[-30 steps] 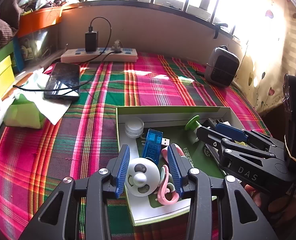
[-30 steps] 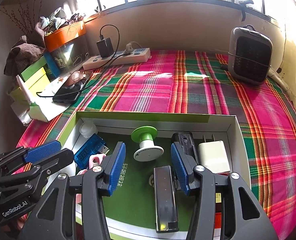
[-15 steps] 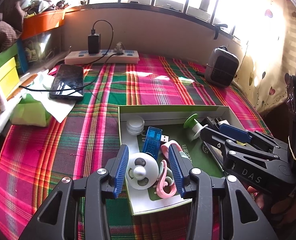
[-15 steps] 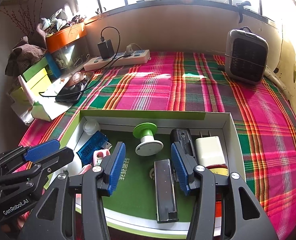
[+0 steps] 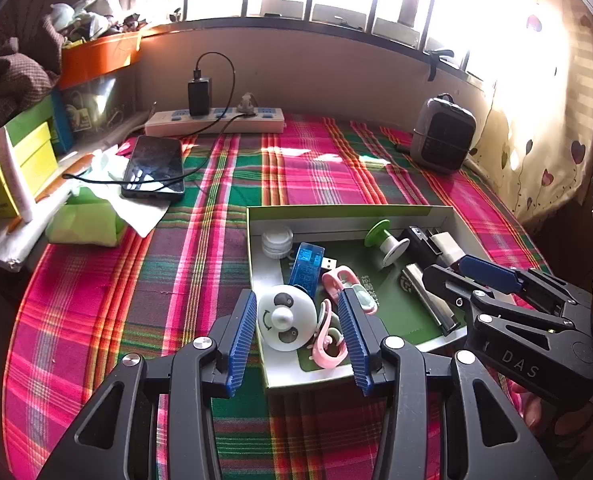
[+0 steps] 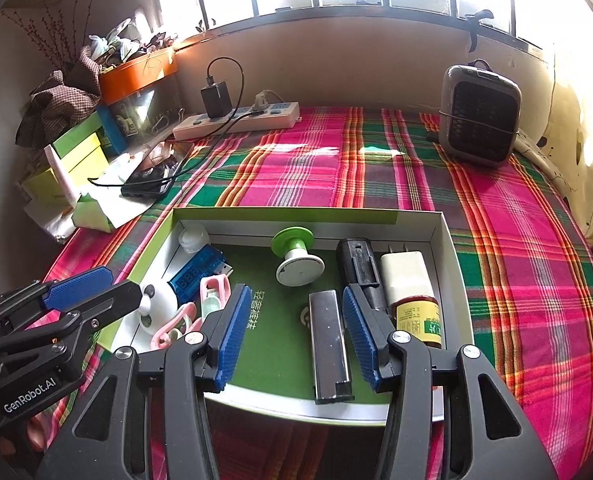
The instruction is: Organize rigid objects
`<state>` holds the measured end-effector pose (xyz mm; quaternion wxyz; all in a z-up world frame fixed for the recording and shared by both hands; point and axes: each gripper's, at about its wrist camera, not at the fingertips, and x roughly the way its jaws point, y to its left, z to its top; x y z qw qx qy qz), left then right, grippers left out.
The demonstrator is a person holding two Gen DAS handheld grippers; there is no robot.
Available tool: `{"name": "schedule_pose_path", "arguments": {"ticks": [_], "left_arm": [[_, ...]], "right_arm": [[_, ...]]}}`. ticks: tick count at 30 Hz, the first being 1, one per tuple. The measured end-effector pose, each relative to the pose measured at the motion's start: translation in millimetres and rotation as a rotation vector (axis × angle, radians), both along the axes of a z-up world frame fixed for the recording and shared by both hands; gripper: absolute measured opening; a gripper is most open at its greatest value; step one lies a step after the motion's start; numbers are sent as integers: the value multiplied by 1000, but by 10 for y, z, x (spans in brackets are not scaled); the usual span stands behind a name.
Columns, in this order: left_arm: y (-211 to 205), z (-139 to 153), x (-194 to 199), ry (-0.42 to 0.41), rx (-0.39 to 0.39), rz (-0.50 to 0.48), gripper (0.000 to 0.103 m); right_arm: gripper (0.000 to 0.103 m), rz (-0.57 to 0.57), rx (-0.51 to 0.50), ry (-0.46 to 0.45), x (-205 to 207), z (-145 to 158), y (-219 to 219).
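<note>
Both wrist views look forward, close above the shared tray [image 5: 348, 211] [image 6: 436, 222] (window beyond).

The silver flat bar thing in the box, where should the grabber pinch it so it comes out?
Pinch the silver bar across its two long narrow sides, near the middle, coming straight down from above. It lies flat on the green floor of the box, long and thin, already lined up between the right gripper's open jaws. The ends are probably too far apart to span.

yellow-labelled bottle [image 6: 418, 316] | half behind claw finger | label unreadable
</note>
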<state>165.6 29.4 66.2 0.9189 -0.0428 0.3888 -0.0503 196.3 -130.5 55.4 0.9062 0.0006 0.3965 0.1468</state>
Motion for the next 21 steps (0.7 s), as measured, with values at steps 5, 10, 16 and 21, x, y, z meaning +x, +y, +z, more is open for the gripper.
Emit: {"name": "schedule_pose_path", "arguments": {"ticks": [5,10,16,21], "left_arm": [[-52,32,-164,-10,14,-1,42],[-113,38,-331,-21,42,7,42],[-188,-56,-497,4,53,2,42],[-233,-182,-583,41,51,7,42]], "right_arm": [[49,-7,-16,-24,-178,64,-36],[49,-25,-27,-57,-384,138,-96],[49,-62,-51,-64,-611,145,-193],[49,-82,-83,-34,-755,30,-247]]}}
